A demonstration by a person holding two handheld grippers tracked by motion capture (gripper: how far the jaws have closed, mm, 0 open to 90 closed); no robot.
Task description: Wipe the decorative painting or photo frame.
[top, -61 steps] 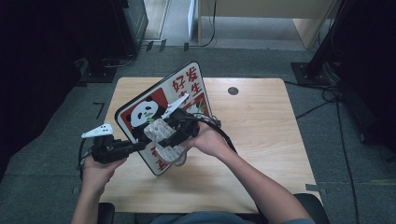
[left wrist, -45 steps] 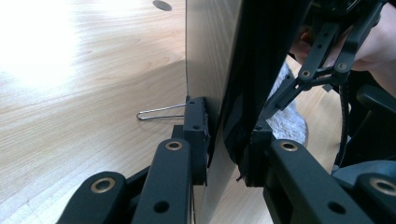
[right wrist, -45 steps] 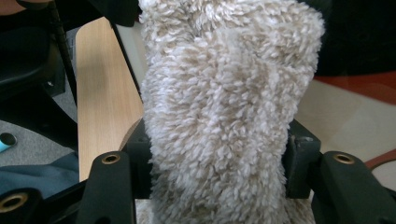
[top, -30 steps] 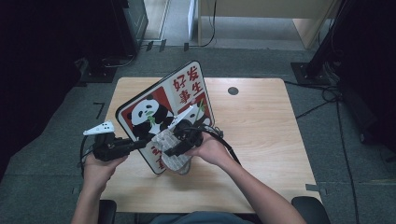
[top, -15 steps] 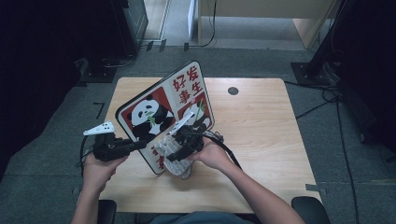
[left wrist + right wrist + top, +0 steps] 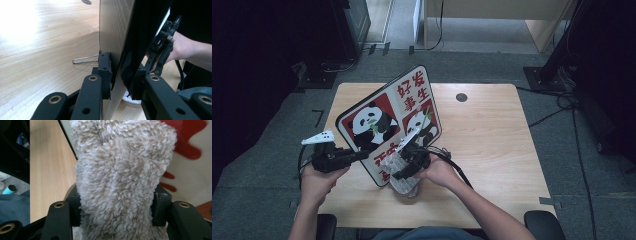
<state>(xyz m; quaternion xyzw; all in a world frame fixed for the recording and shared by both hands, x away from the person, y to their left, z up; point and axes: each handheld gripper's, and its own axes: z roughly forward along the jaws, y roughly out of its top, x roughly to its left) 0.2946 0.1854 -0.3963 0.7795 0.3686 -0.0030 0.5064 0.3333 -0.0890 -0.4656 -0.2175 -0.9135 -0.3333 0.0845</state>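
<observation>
You were in the wiping step. Your left gripper (image 6: 343, 157) was clamped on the edge of the panda board (image 6: 384, 120), holding it tilted above the table (image 6: 492, 145). Your right gripper (image 6: 404, 167) was closed on the fleece cloth (image 6: 120, 177), pressed against the board's lower face. The next stroke called for steady contact.

Looks like a lab or office-type recording room, not a home. Grey carpet floor (image 6: 512, 65) w/ black cables (image 6: 562, 107) running across it to a dark stand base (image 6: 544, 77) at right. One plain light-wood table (image 6: 492, 140) w/ a cable grommet hole (image 6: 461, 97), set in a cleared spot. Dark equipment cabinet (image 6: 354, 22) at back left, light-wood furniture (image 6: 492, 12) behind. Tape marks (image 6: 318, 117) on the carpet by the table, so a staged setup.
</observation>
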